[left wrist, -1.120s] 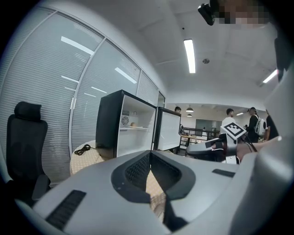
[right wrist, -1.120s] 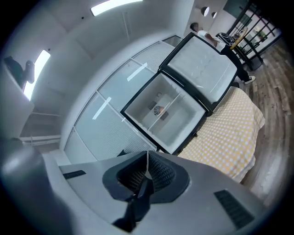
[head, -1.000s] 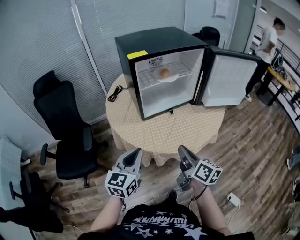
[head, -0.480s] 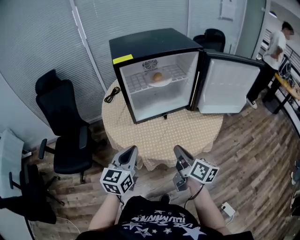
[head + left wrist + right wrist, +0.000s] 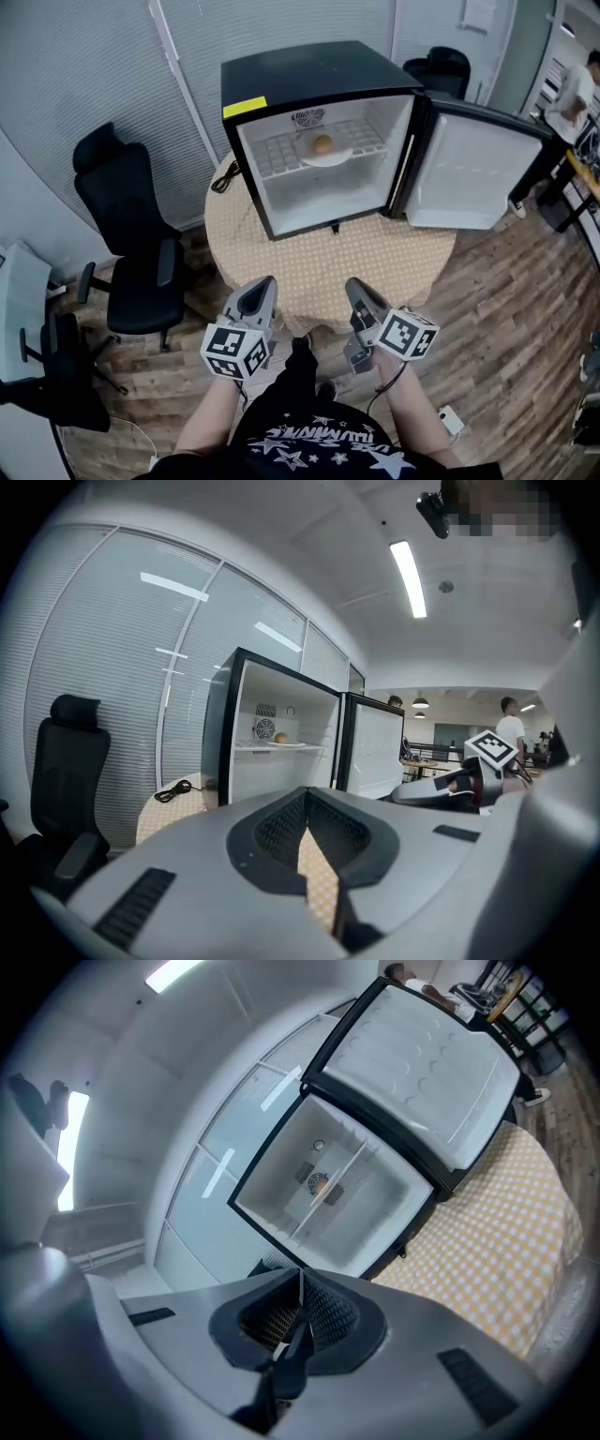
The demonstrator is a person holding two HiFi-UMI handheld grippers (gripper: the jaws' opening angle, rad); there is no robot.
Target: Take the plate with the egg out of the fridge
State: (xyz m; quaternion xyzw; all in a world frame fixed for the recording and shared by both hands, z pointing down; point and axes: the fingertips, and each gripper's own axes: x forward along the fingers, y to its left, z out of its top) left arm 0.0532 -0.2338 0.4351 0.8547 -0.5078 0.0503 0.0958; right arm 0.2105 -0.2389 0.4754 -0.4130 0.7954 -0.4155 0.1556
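A black mini fridge (image 5: pixel 300 80) stands on a round table (image 5: pixel 328 267) with a yellow checked cloth. Its door (image 5: pixel 478 173) is swung open to the right. On the upper wire shelf a brown egg (image 5: pixel 322 143) lies on a white plate (image 5: pixel 330 157). The egg (image 5: pixel 280 738) also shows in the left gripper view and, small, the egg (image 5: pixel 319 1183) in the right gripper view. My left gripper (image 5: pixel 265 284) and right gripper (image 5: pixel 354 284) are side by side just short of the table's near edge, both shut and empty, pointing at the fridge. It is well out of reach.
Two black office chairs (image 5: pixel 131 216) stand left of the table, and another chair (image 5: pixel 448 66) is behind the fridge. A black cable (image 5: pixel 225 175) lies on the cloth left of the fridge. A person (image 5: pixel 583 89) stands at the far right. A power strip (image 5: pixel 448 418) lies on the wooden floor.
Both grippers have come forward together toward the table's near edge, and the fridge looks a little nearer. Their jaws have stayed shut.
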